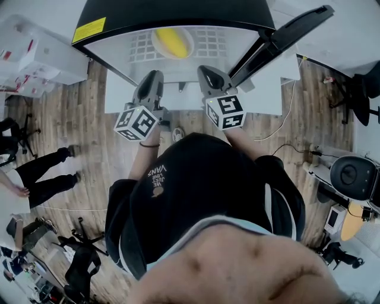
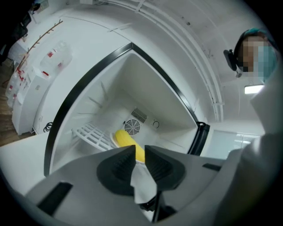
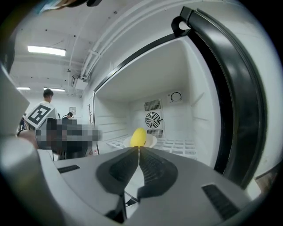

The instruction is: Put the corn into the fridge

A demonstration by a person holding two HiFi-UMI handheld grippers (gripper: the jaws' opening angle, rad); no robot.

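Observation:
The yellow corn [image 1: 172, 43] lies on a small white plate [image 3: 151, 141] on the wire shelf [image 1: 215, 41] inside the open fridge [image 1: 172, 13]. It also shows as the corn [image 2: 127, 140] and the corn [image 3: 139, 136] in both gripper views, ahead of the jaws. My left gripper [image 1: 154, 79] hovers just outside the fridge opening, rolled sideways; the left gripper [image 2: 139, 148] has its jaws a narrow gap apart with nothing between them. To its right, my right gripper [image 1: 205, 72] is also in front of the opening. The right gripper [image 3: 139, 150] is shut and empty, its tips touching.
The fridge door [image 1: 286, 34] stands swung open to the right. A fan grille [image 3: 153, 119] sits in the fridge's rear wall. A white cabinet [image 1: 37, 59] stands at the left, a person's legs [image 1: 44, 172] on the wooden floor, an office chair [image 1: 359, 89] at the right.

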